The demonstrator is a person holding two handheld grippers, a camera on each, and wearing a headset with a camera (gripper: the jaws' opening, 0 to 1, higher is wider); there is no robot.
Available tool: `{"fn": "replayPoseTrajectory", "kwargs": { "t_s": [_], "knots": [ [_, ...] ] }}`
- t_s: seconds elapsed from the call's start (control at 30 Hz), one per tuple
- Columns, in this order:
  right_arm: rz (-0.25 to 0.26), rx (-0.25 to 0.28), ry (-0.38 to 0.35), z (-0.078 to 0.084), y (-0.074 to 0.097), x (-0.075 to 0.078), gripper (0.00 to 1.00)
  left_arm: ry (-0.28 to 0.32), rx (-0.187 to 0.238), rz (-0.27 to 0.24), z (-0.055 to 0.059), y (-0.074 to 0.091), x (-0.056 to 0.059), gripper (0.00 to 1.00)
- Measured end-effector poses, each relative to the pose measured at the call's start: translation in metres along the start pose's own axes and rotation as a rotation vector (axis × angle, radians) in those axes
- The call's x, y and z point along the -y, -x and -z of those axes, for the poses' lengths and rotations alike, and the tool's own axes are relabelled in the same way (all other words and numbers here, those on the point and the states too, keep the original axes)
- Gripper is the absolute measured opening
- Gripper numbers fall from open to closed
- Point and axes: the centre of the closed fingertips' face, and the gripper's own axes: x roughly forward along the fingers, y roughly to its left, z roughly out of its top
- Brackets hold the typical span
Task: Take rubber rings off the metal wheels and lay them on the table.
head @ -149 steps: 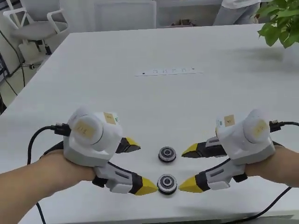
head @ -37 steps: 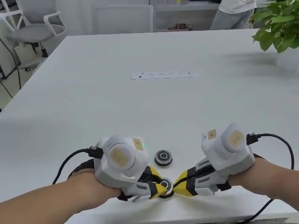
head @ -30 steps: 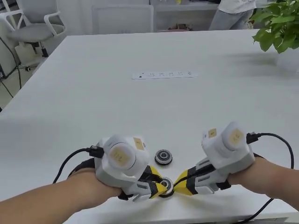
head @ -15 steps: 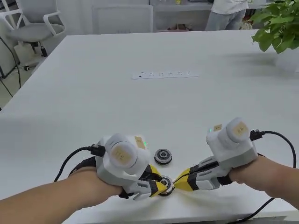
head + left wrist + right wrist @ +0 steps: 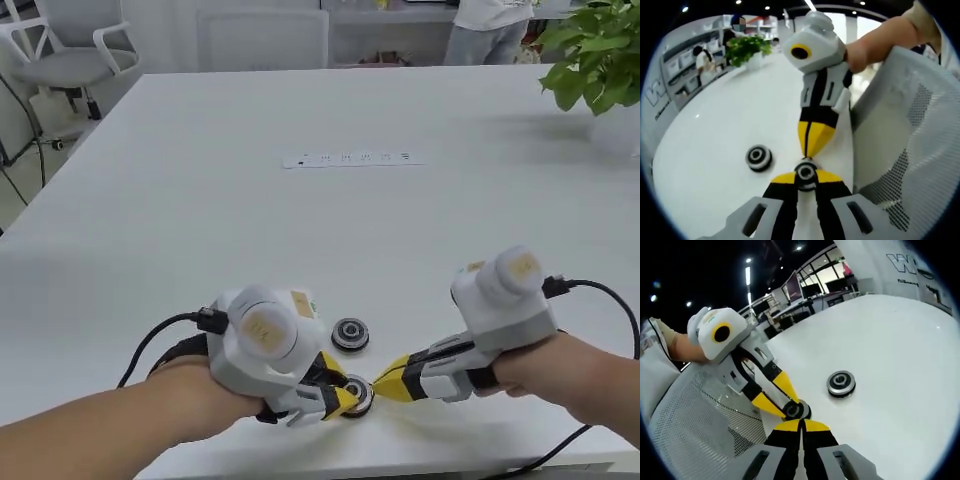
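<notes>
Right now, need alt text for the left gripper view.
The left gripper clamps a small metal wheel between its yellow tips, while the right gripper, jaws shut, points at it from the top of the view. A second wheel lies apart on the white table.

Power strip (image 5: 345, 158) centre; plant (image 5: 590, 55) right; office chair (image 5: 70, 50) left.

The left gripper (image 5: 344, 397) is partly covering the near wheel (image 5: 362, 391); the plant (image 5: 592, 48) is running off the frame's edge.
</notes>
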Motion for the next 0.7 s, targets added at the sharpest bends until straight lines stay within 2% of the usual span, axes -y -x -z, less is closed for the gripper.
{"fn": "replayPoseTrajectory", "kwargs": {
  "t_s": [0.2,0.7],
  "knots": [
    [-0.005,0.01,-0.026,-0.002,-0.0014,-0.0014,0.0,-0.001,-0.004,-0.003,0.0001,-0.0001,-0.0005,0.13],
    [-0.027,0.01,-0.024,-0.0038,-0.0033,-0.0062,0.0,0.007,-0.022,-0.007,0.0002,-0.0002,-0.0005,0.12]
  ]
}}
